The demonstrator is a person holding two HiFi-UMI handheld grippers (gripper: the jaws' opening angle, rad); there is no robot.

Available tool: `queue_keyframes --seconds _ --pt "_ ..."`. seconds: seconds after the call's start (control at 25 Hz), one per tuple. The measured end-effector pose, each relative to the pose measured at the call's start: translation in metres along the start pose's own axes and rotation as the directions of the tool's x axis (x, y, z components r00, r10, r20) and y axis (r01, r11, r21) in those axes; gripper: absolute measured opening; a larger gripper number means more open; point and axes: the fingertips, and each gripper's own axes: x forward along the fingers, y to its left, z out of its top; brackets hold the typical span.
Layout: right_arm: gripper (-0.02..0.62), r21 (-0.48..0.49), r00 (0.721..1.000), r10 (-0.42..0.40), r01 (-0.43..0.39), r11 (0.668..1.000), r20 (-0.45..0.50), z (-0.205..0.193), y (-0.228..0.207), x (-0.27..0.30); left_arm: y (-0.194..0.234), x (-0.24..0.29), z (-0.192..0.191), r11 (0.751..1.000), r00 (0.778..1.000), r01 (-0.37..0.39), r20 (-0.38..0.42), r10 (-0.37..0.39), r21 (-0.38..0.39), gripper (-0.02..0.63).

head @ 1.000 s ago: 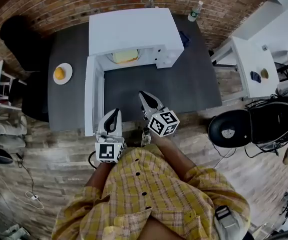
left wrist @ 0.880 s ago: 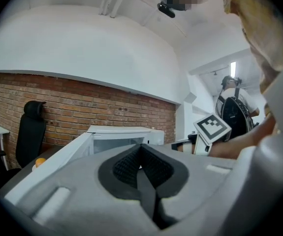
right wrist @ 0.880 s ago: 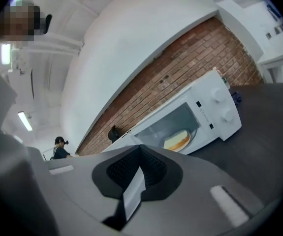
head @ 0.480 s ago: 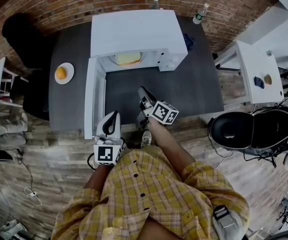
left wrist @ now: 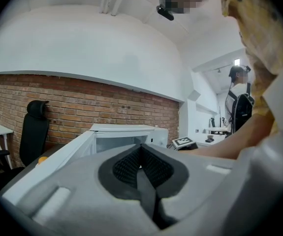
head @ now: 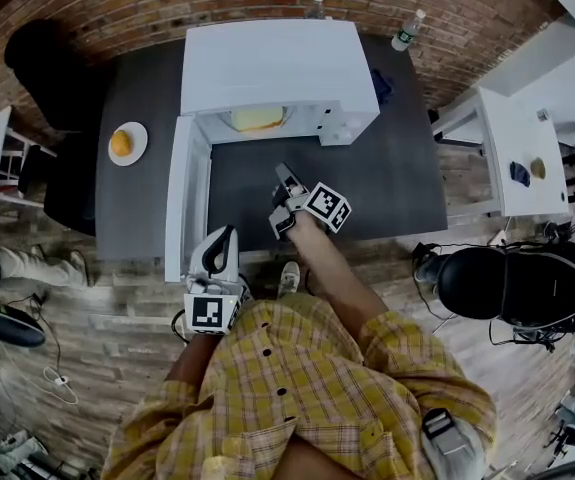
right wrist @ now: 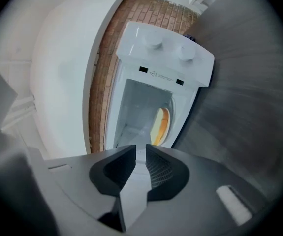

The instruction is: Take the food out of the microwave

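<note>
Facing open microwave [head: 277, 68], right gripper [head: 283, 176] fingers just opening, empty, left gripper [head: 225, 235] fingers closed, orange [head: 119, 144] aside.

Food [head: 257, 119] in microwave [head: 272, 63], microwave on table [head: 367, 183], plate [head: 139, 139] left of it

A yellow plaid shirt [head: 307, 388] fills the lower centre. The grey left gripper [head: 228, 234] and right gripper [head: 283, 174] bear black-and-white marker cubes.

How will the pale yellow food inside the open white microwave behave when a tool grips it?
The pale yellow, flat food looks soft like bread, so it would probably dent under a firm squeeze. Being thin, it is likely light. It lies low and flat in the white microwave, so rolling or tipping looks unlikely.
</note>
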Motion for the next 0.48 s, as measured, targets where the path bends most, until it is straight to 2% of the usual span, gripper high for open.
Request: queue_keyframes --seconds 0.24,0.48 --pt "0.078 0.102 1.0 -0.006 0.006 0.995 0.007 0.002 -0.019 0.022 0.002 0.001 -0.003 1.0 1.0 -0.015 -0.012 0.016 0.013 -0.002" --pt "0.089 0.198 0.999 -0.004 -0.002 0.98 0.031 0.007 -0.031 0.048 0.01 -0.001 -0.003 0.999 0.999 -0.048 -0.027 0.047 -0.01 -0.002"
